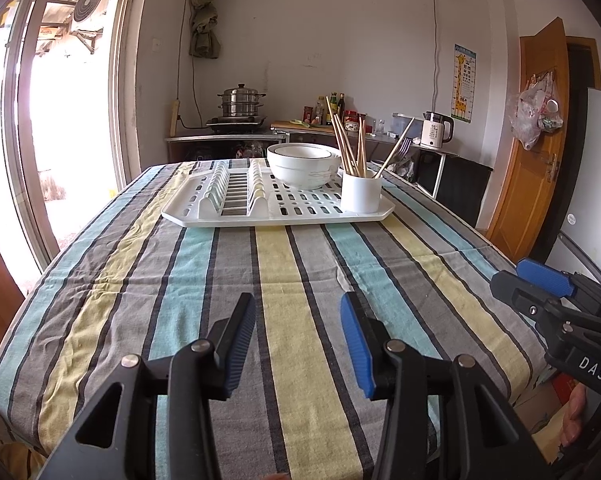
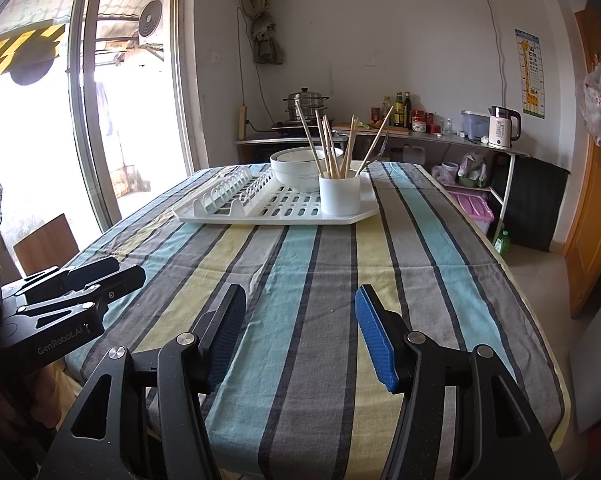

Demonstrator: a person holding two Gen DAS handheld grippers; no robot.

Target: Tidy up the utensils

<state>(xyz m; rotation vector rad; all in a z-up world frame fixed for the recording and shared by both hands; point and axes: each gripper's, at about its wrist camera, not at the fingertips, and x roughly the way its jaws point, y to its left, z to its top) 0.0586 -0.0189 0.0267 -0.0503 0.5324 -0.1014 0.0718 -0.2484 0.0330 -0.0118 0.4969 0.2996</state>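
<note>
A white dish rack tray sits at the far end of the striped table. On it stand a white cup holding several wooden chopsticks and a fork, and stacked white bowls. My left gripper is open and empty above the near table edge. My right gripper is open and empty too, beside it to the right, and shows in the left wrist view.
The striped tablecloth covers the table. A counter behind holds a steamer pot, bottles and a kettle. A glass door is at left, a wooden door at right. A wooden chair back stands left.
</note>
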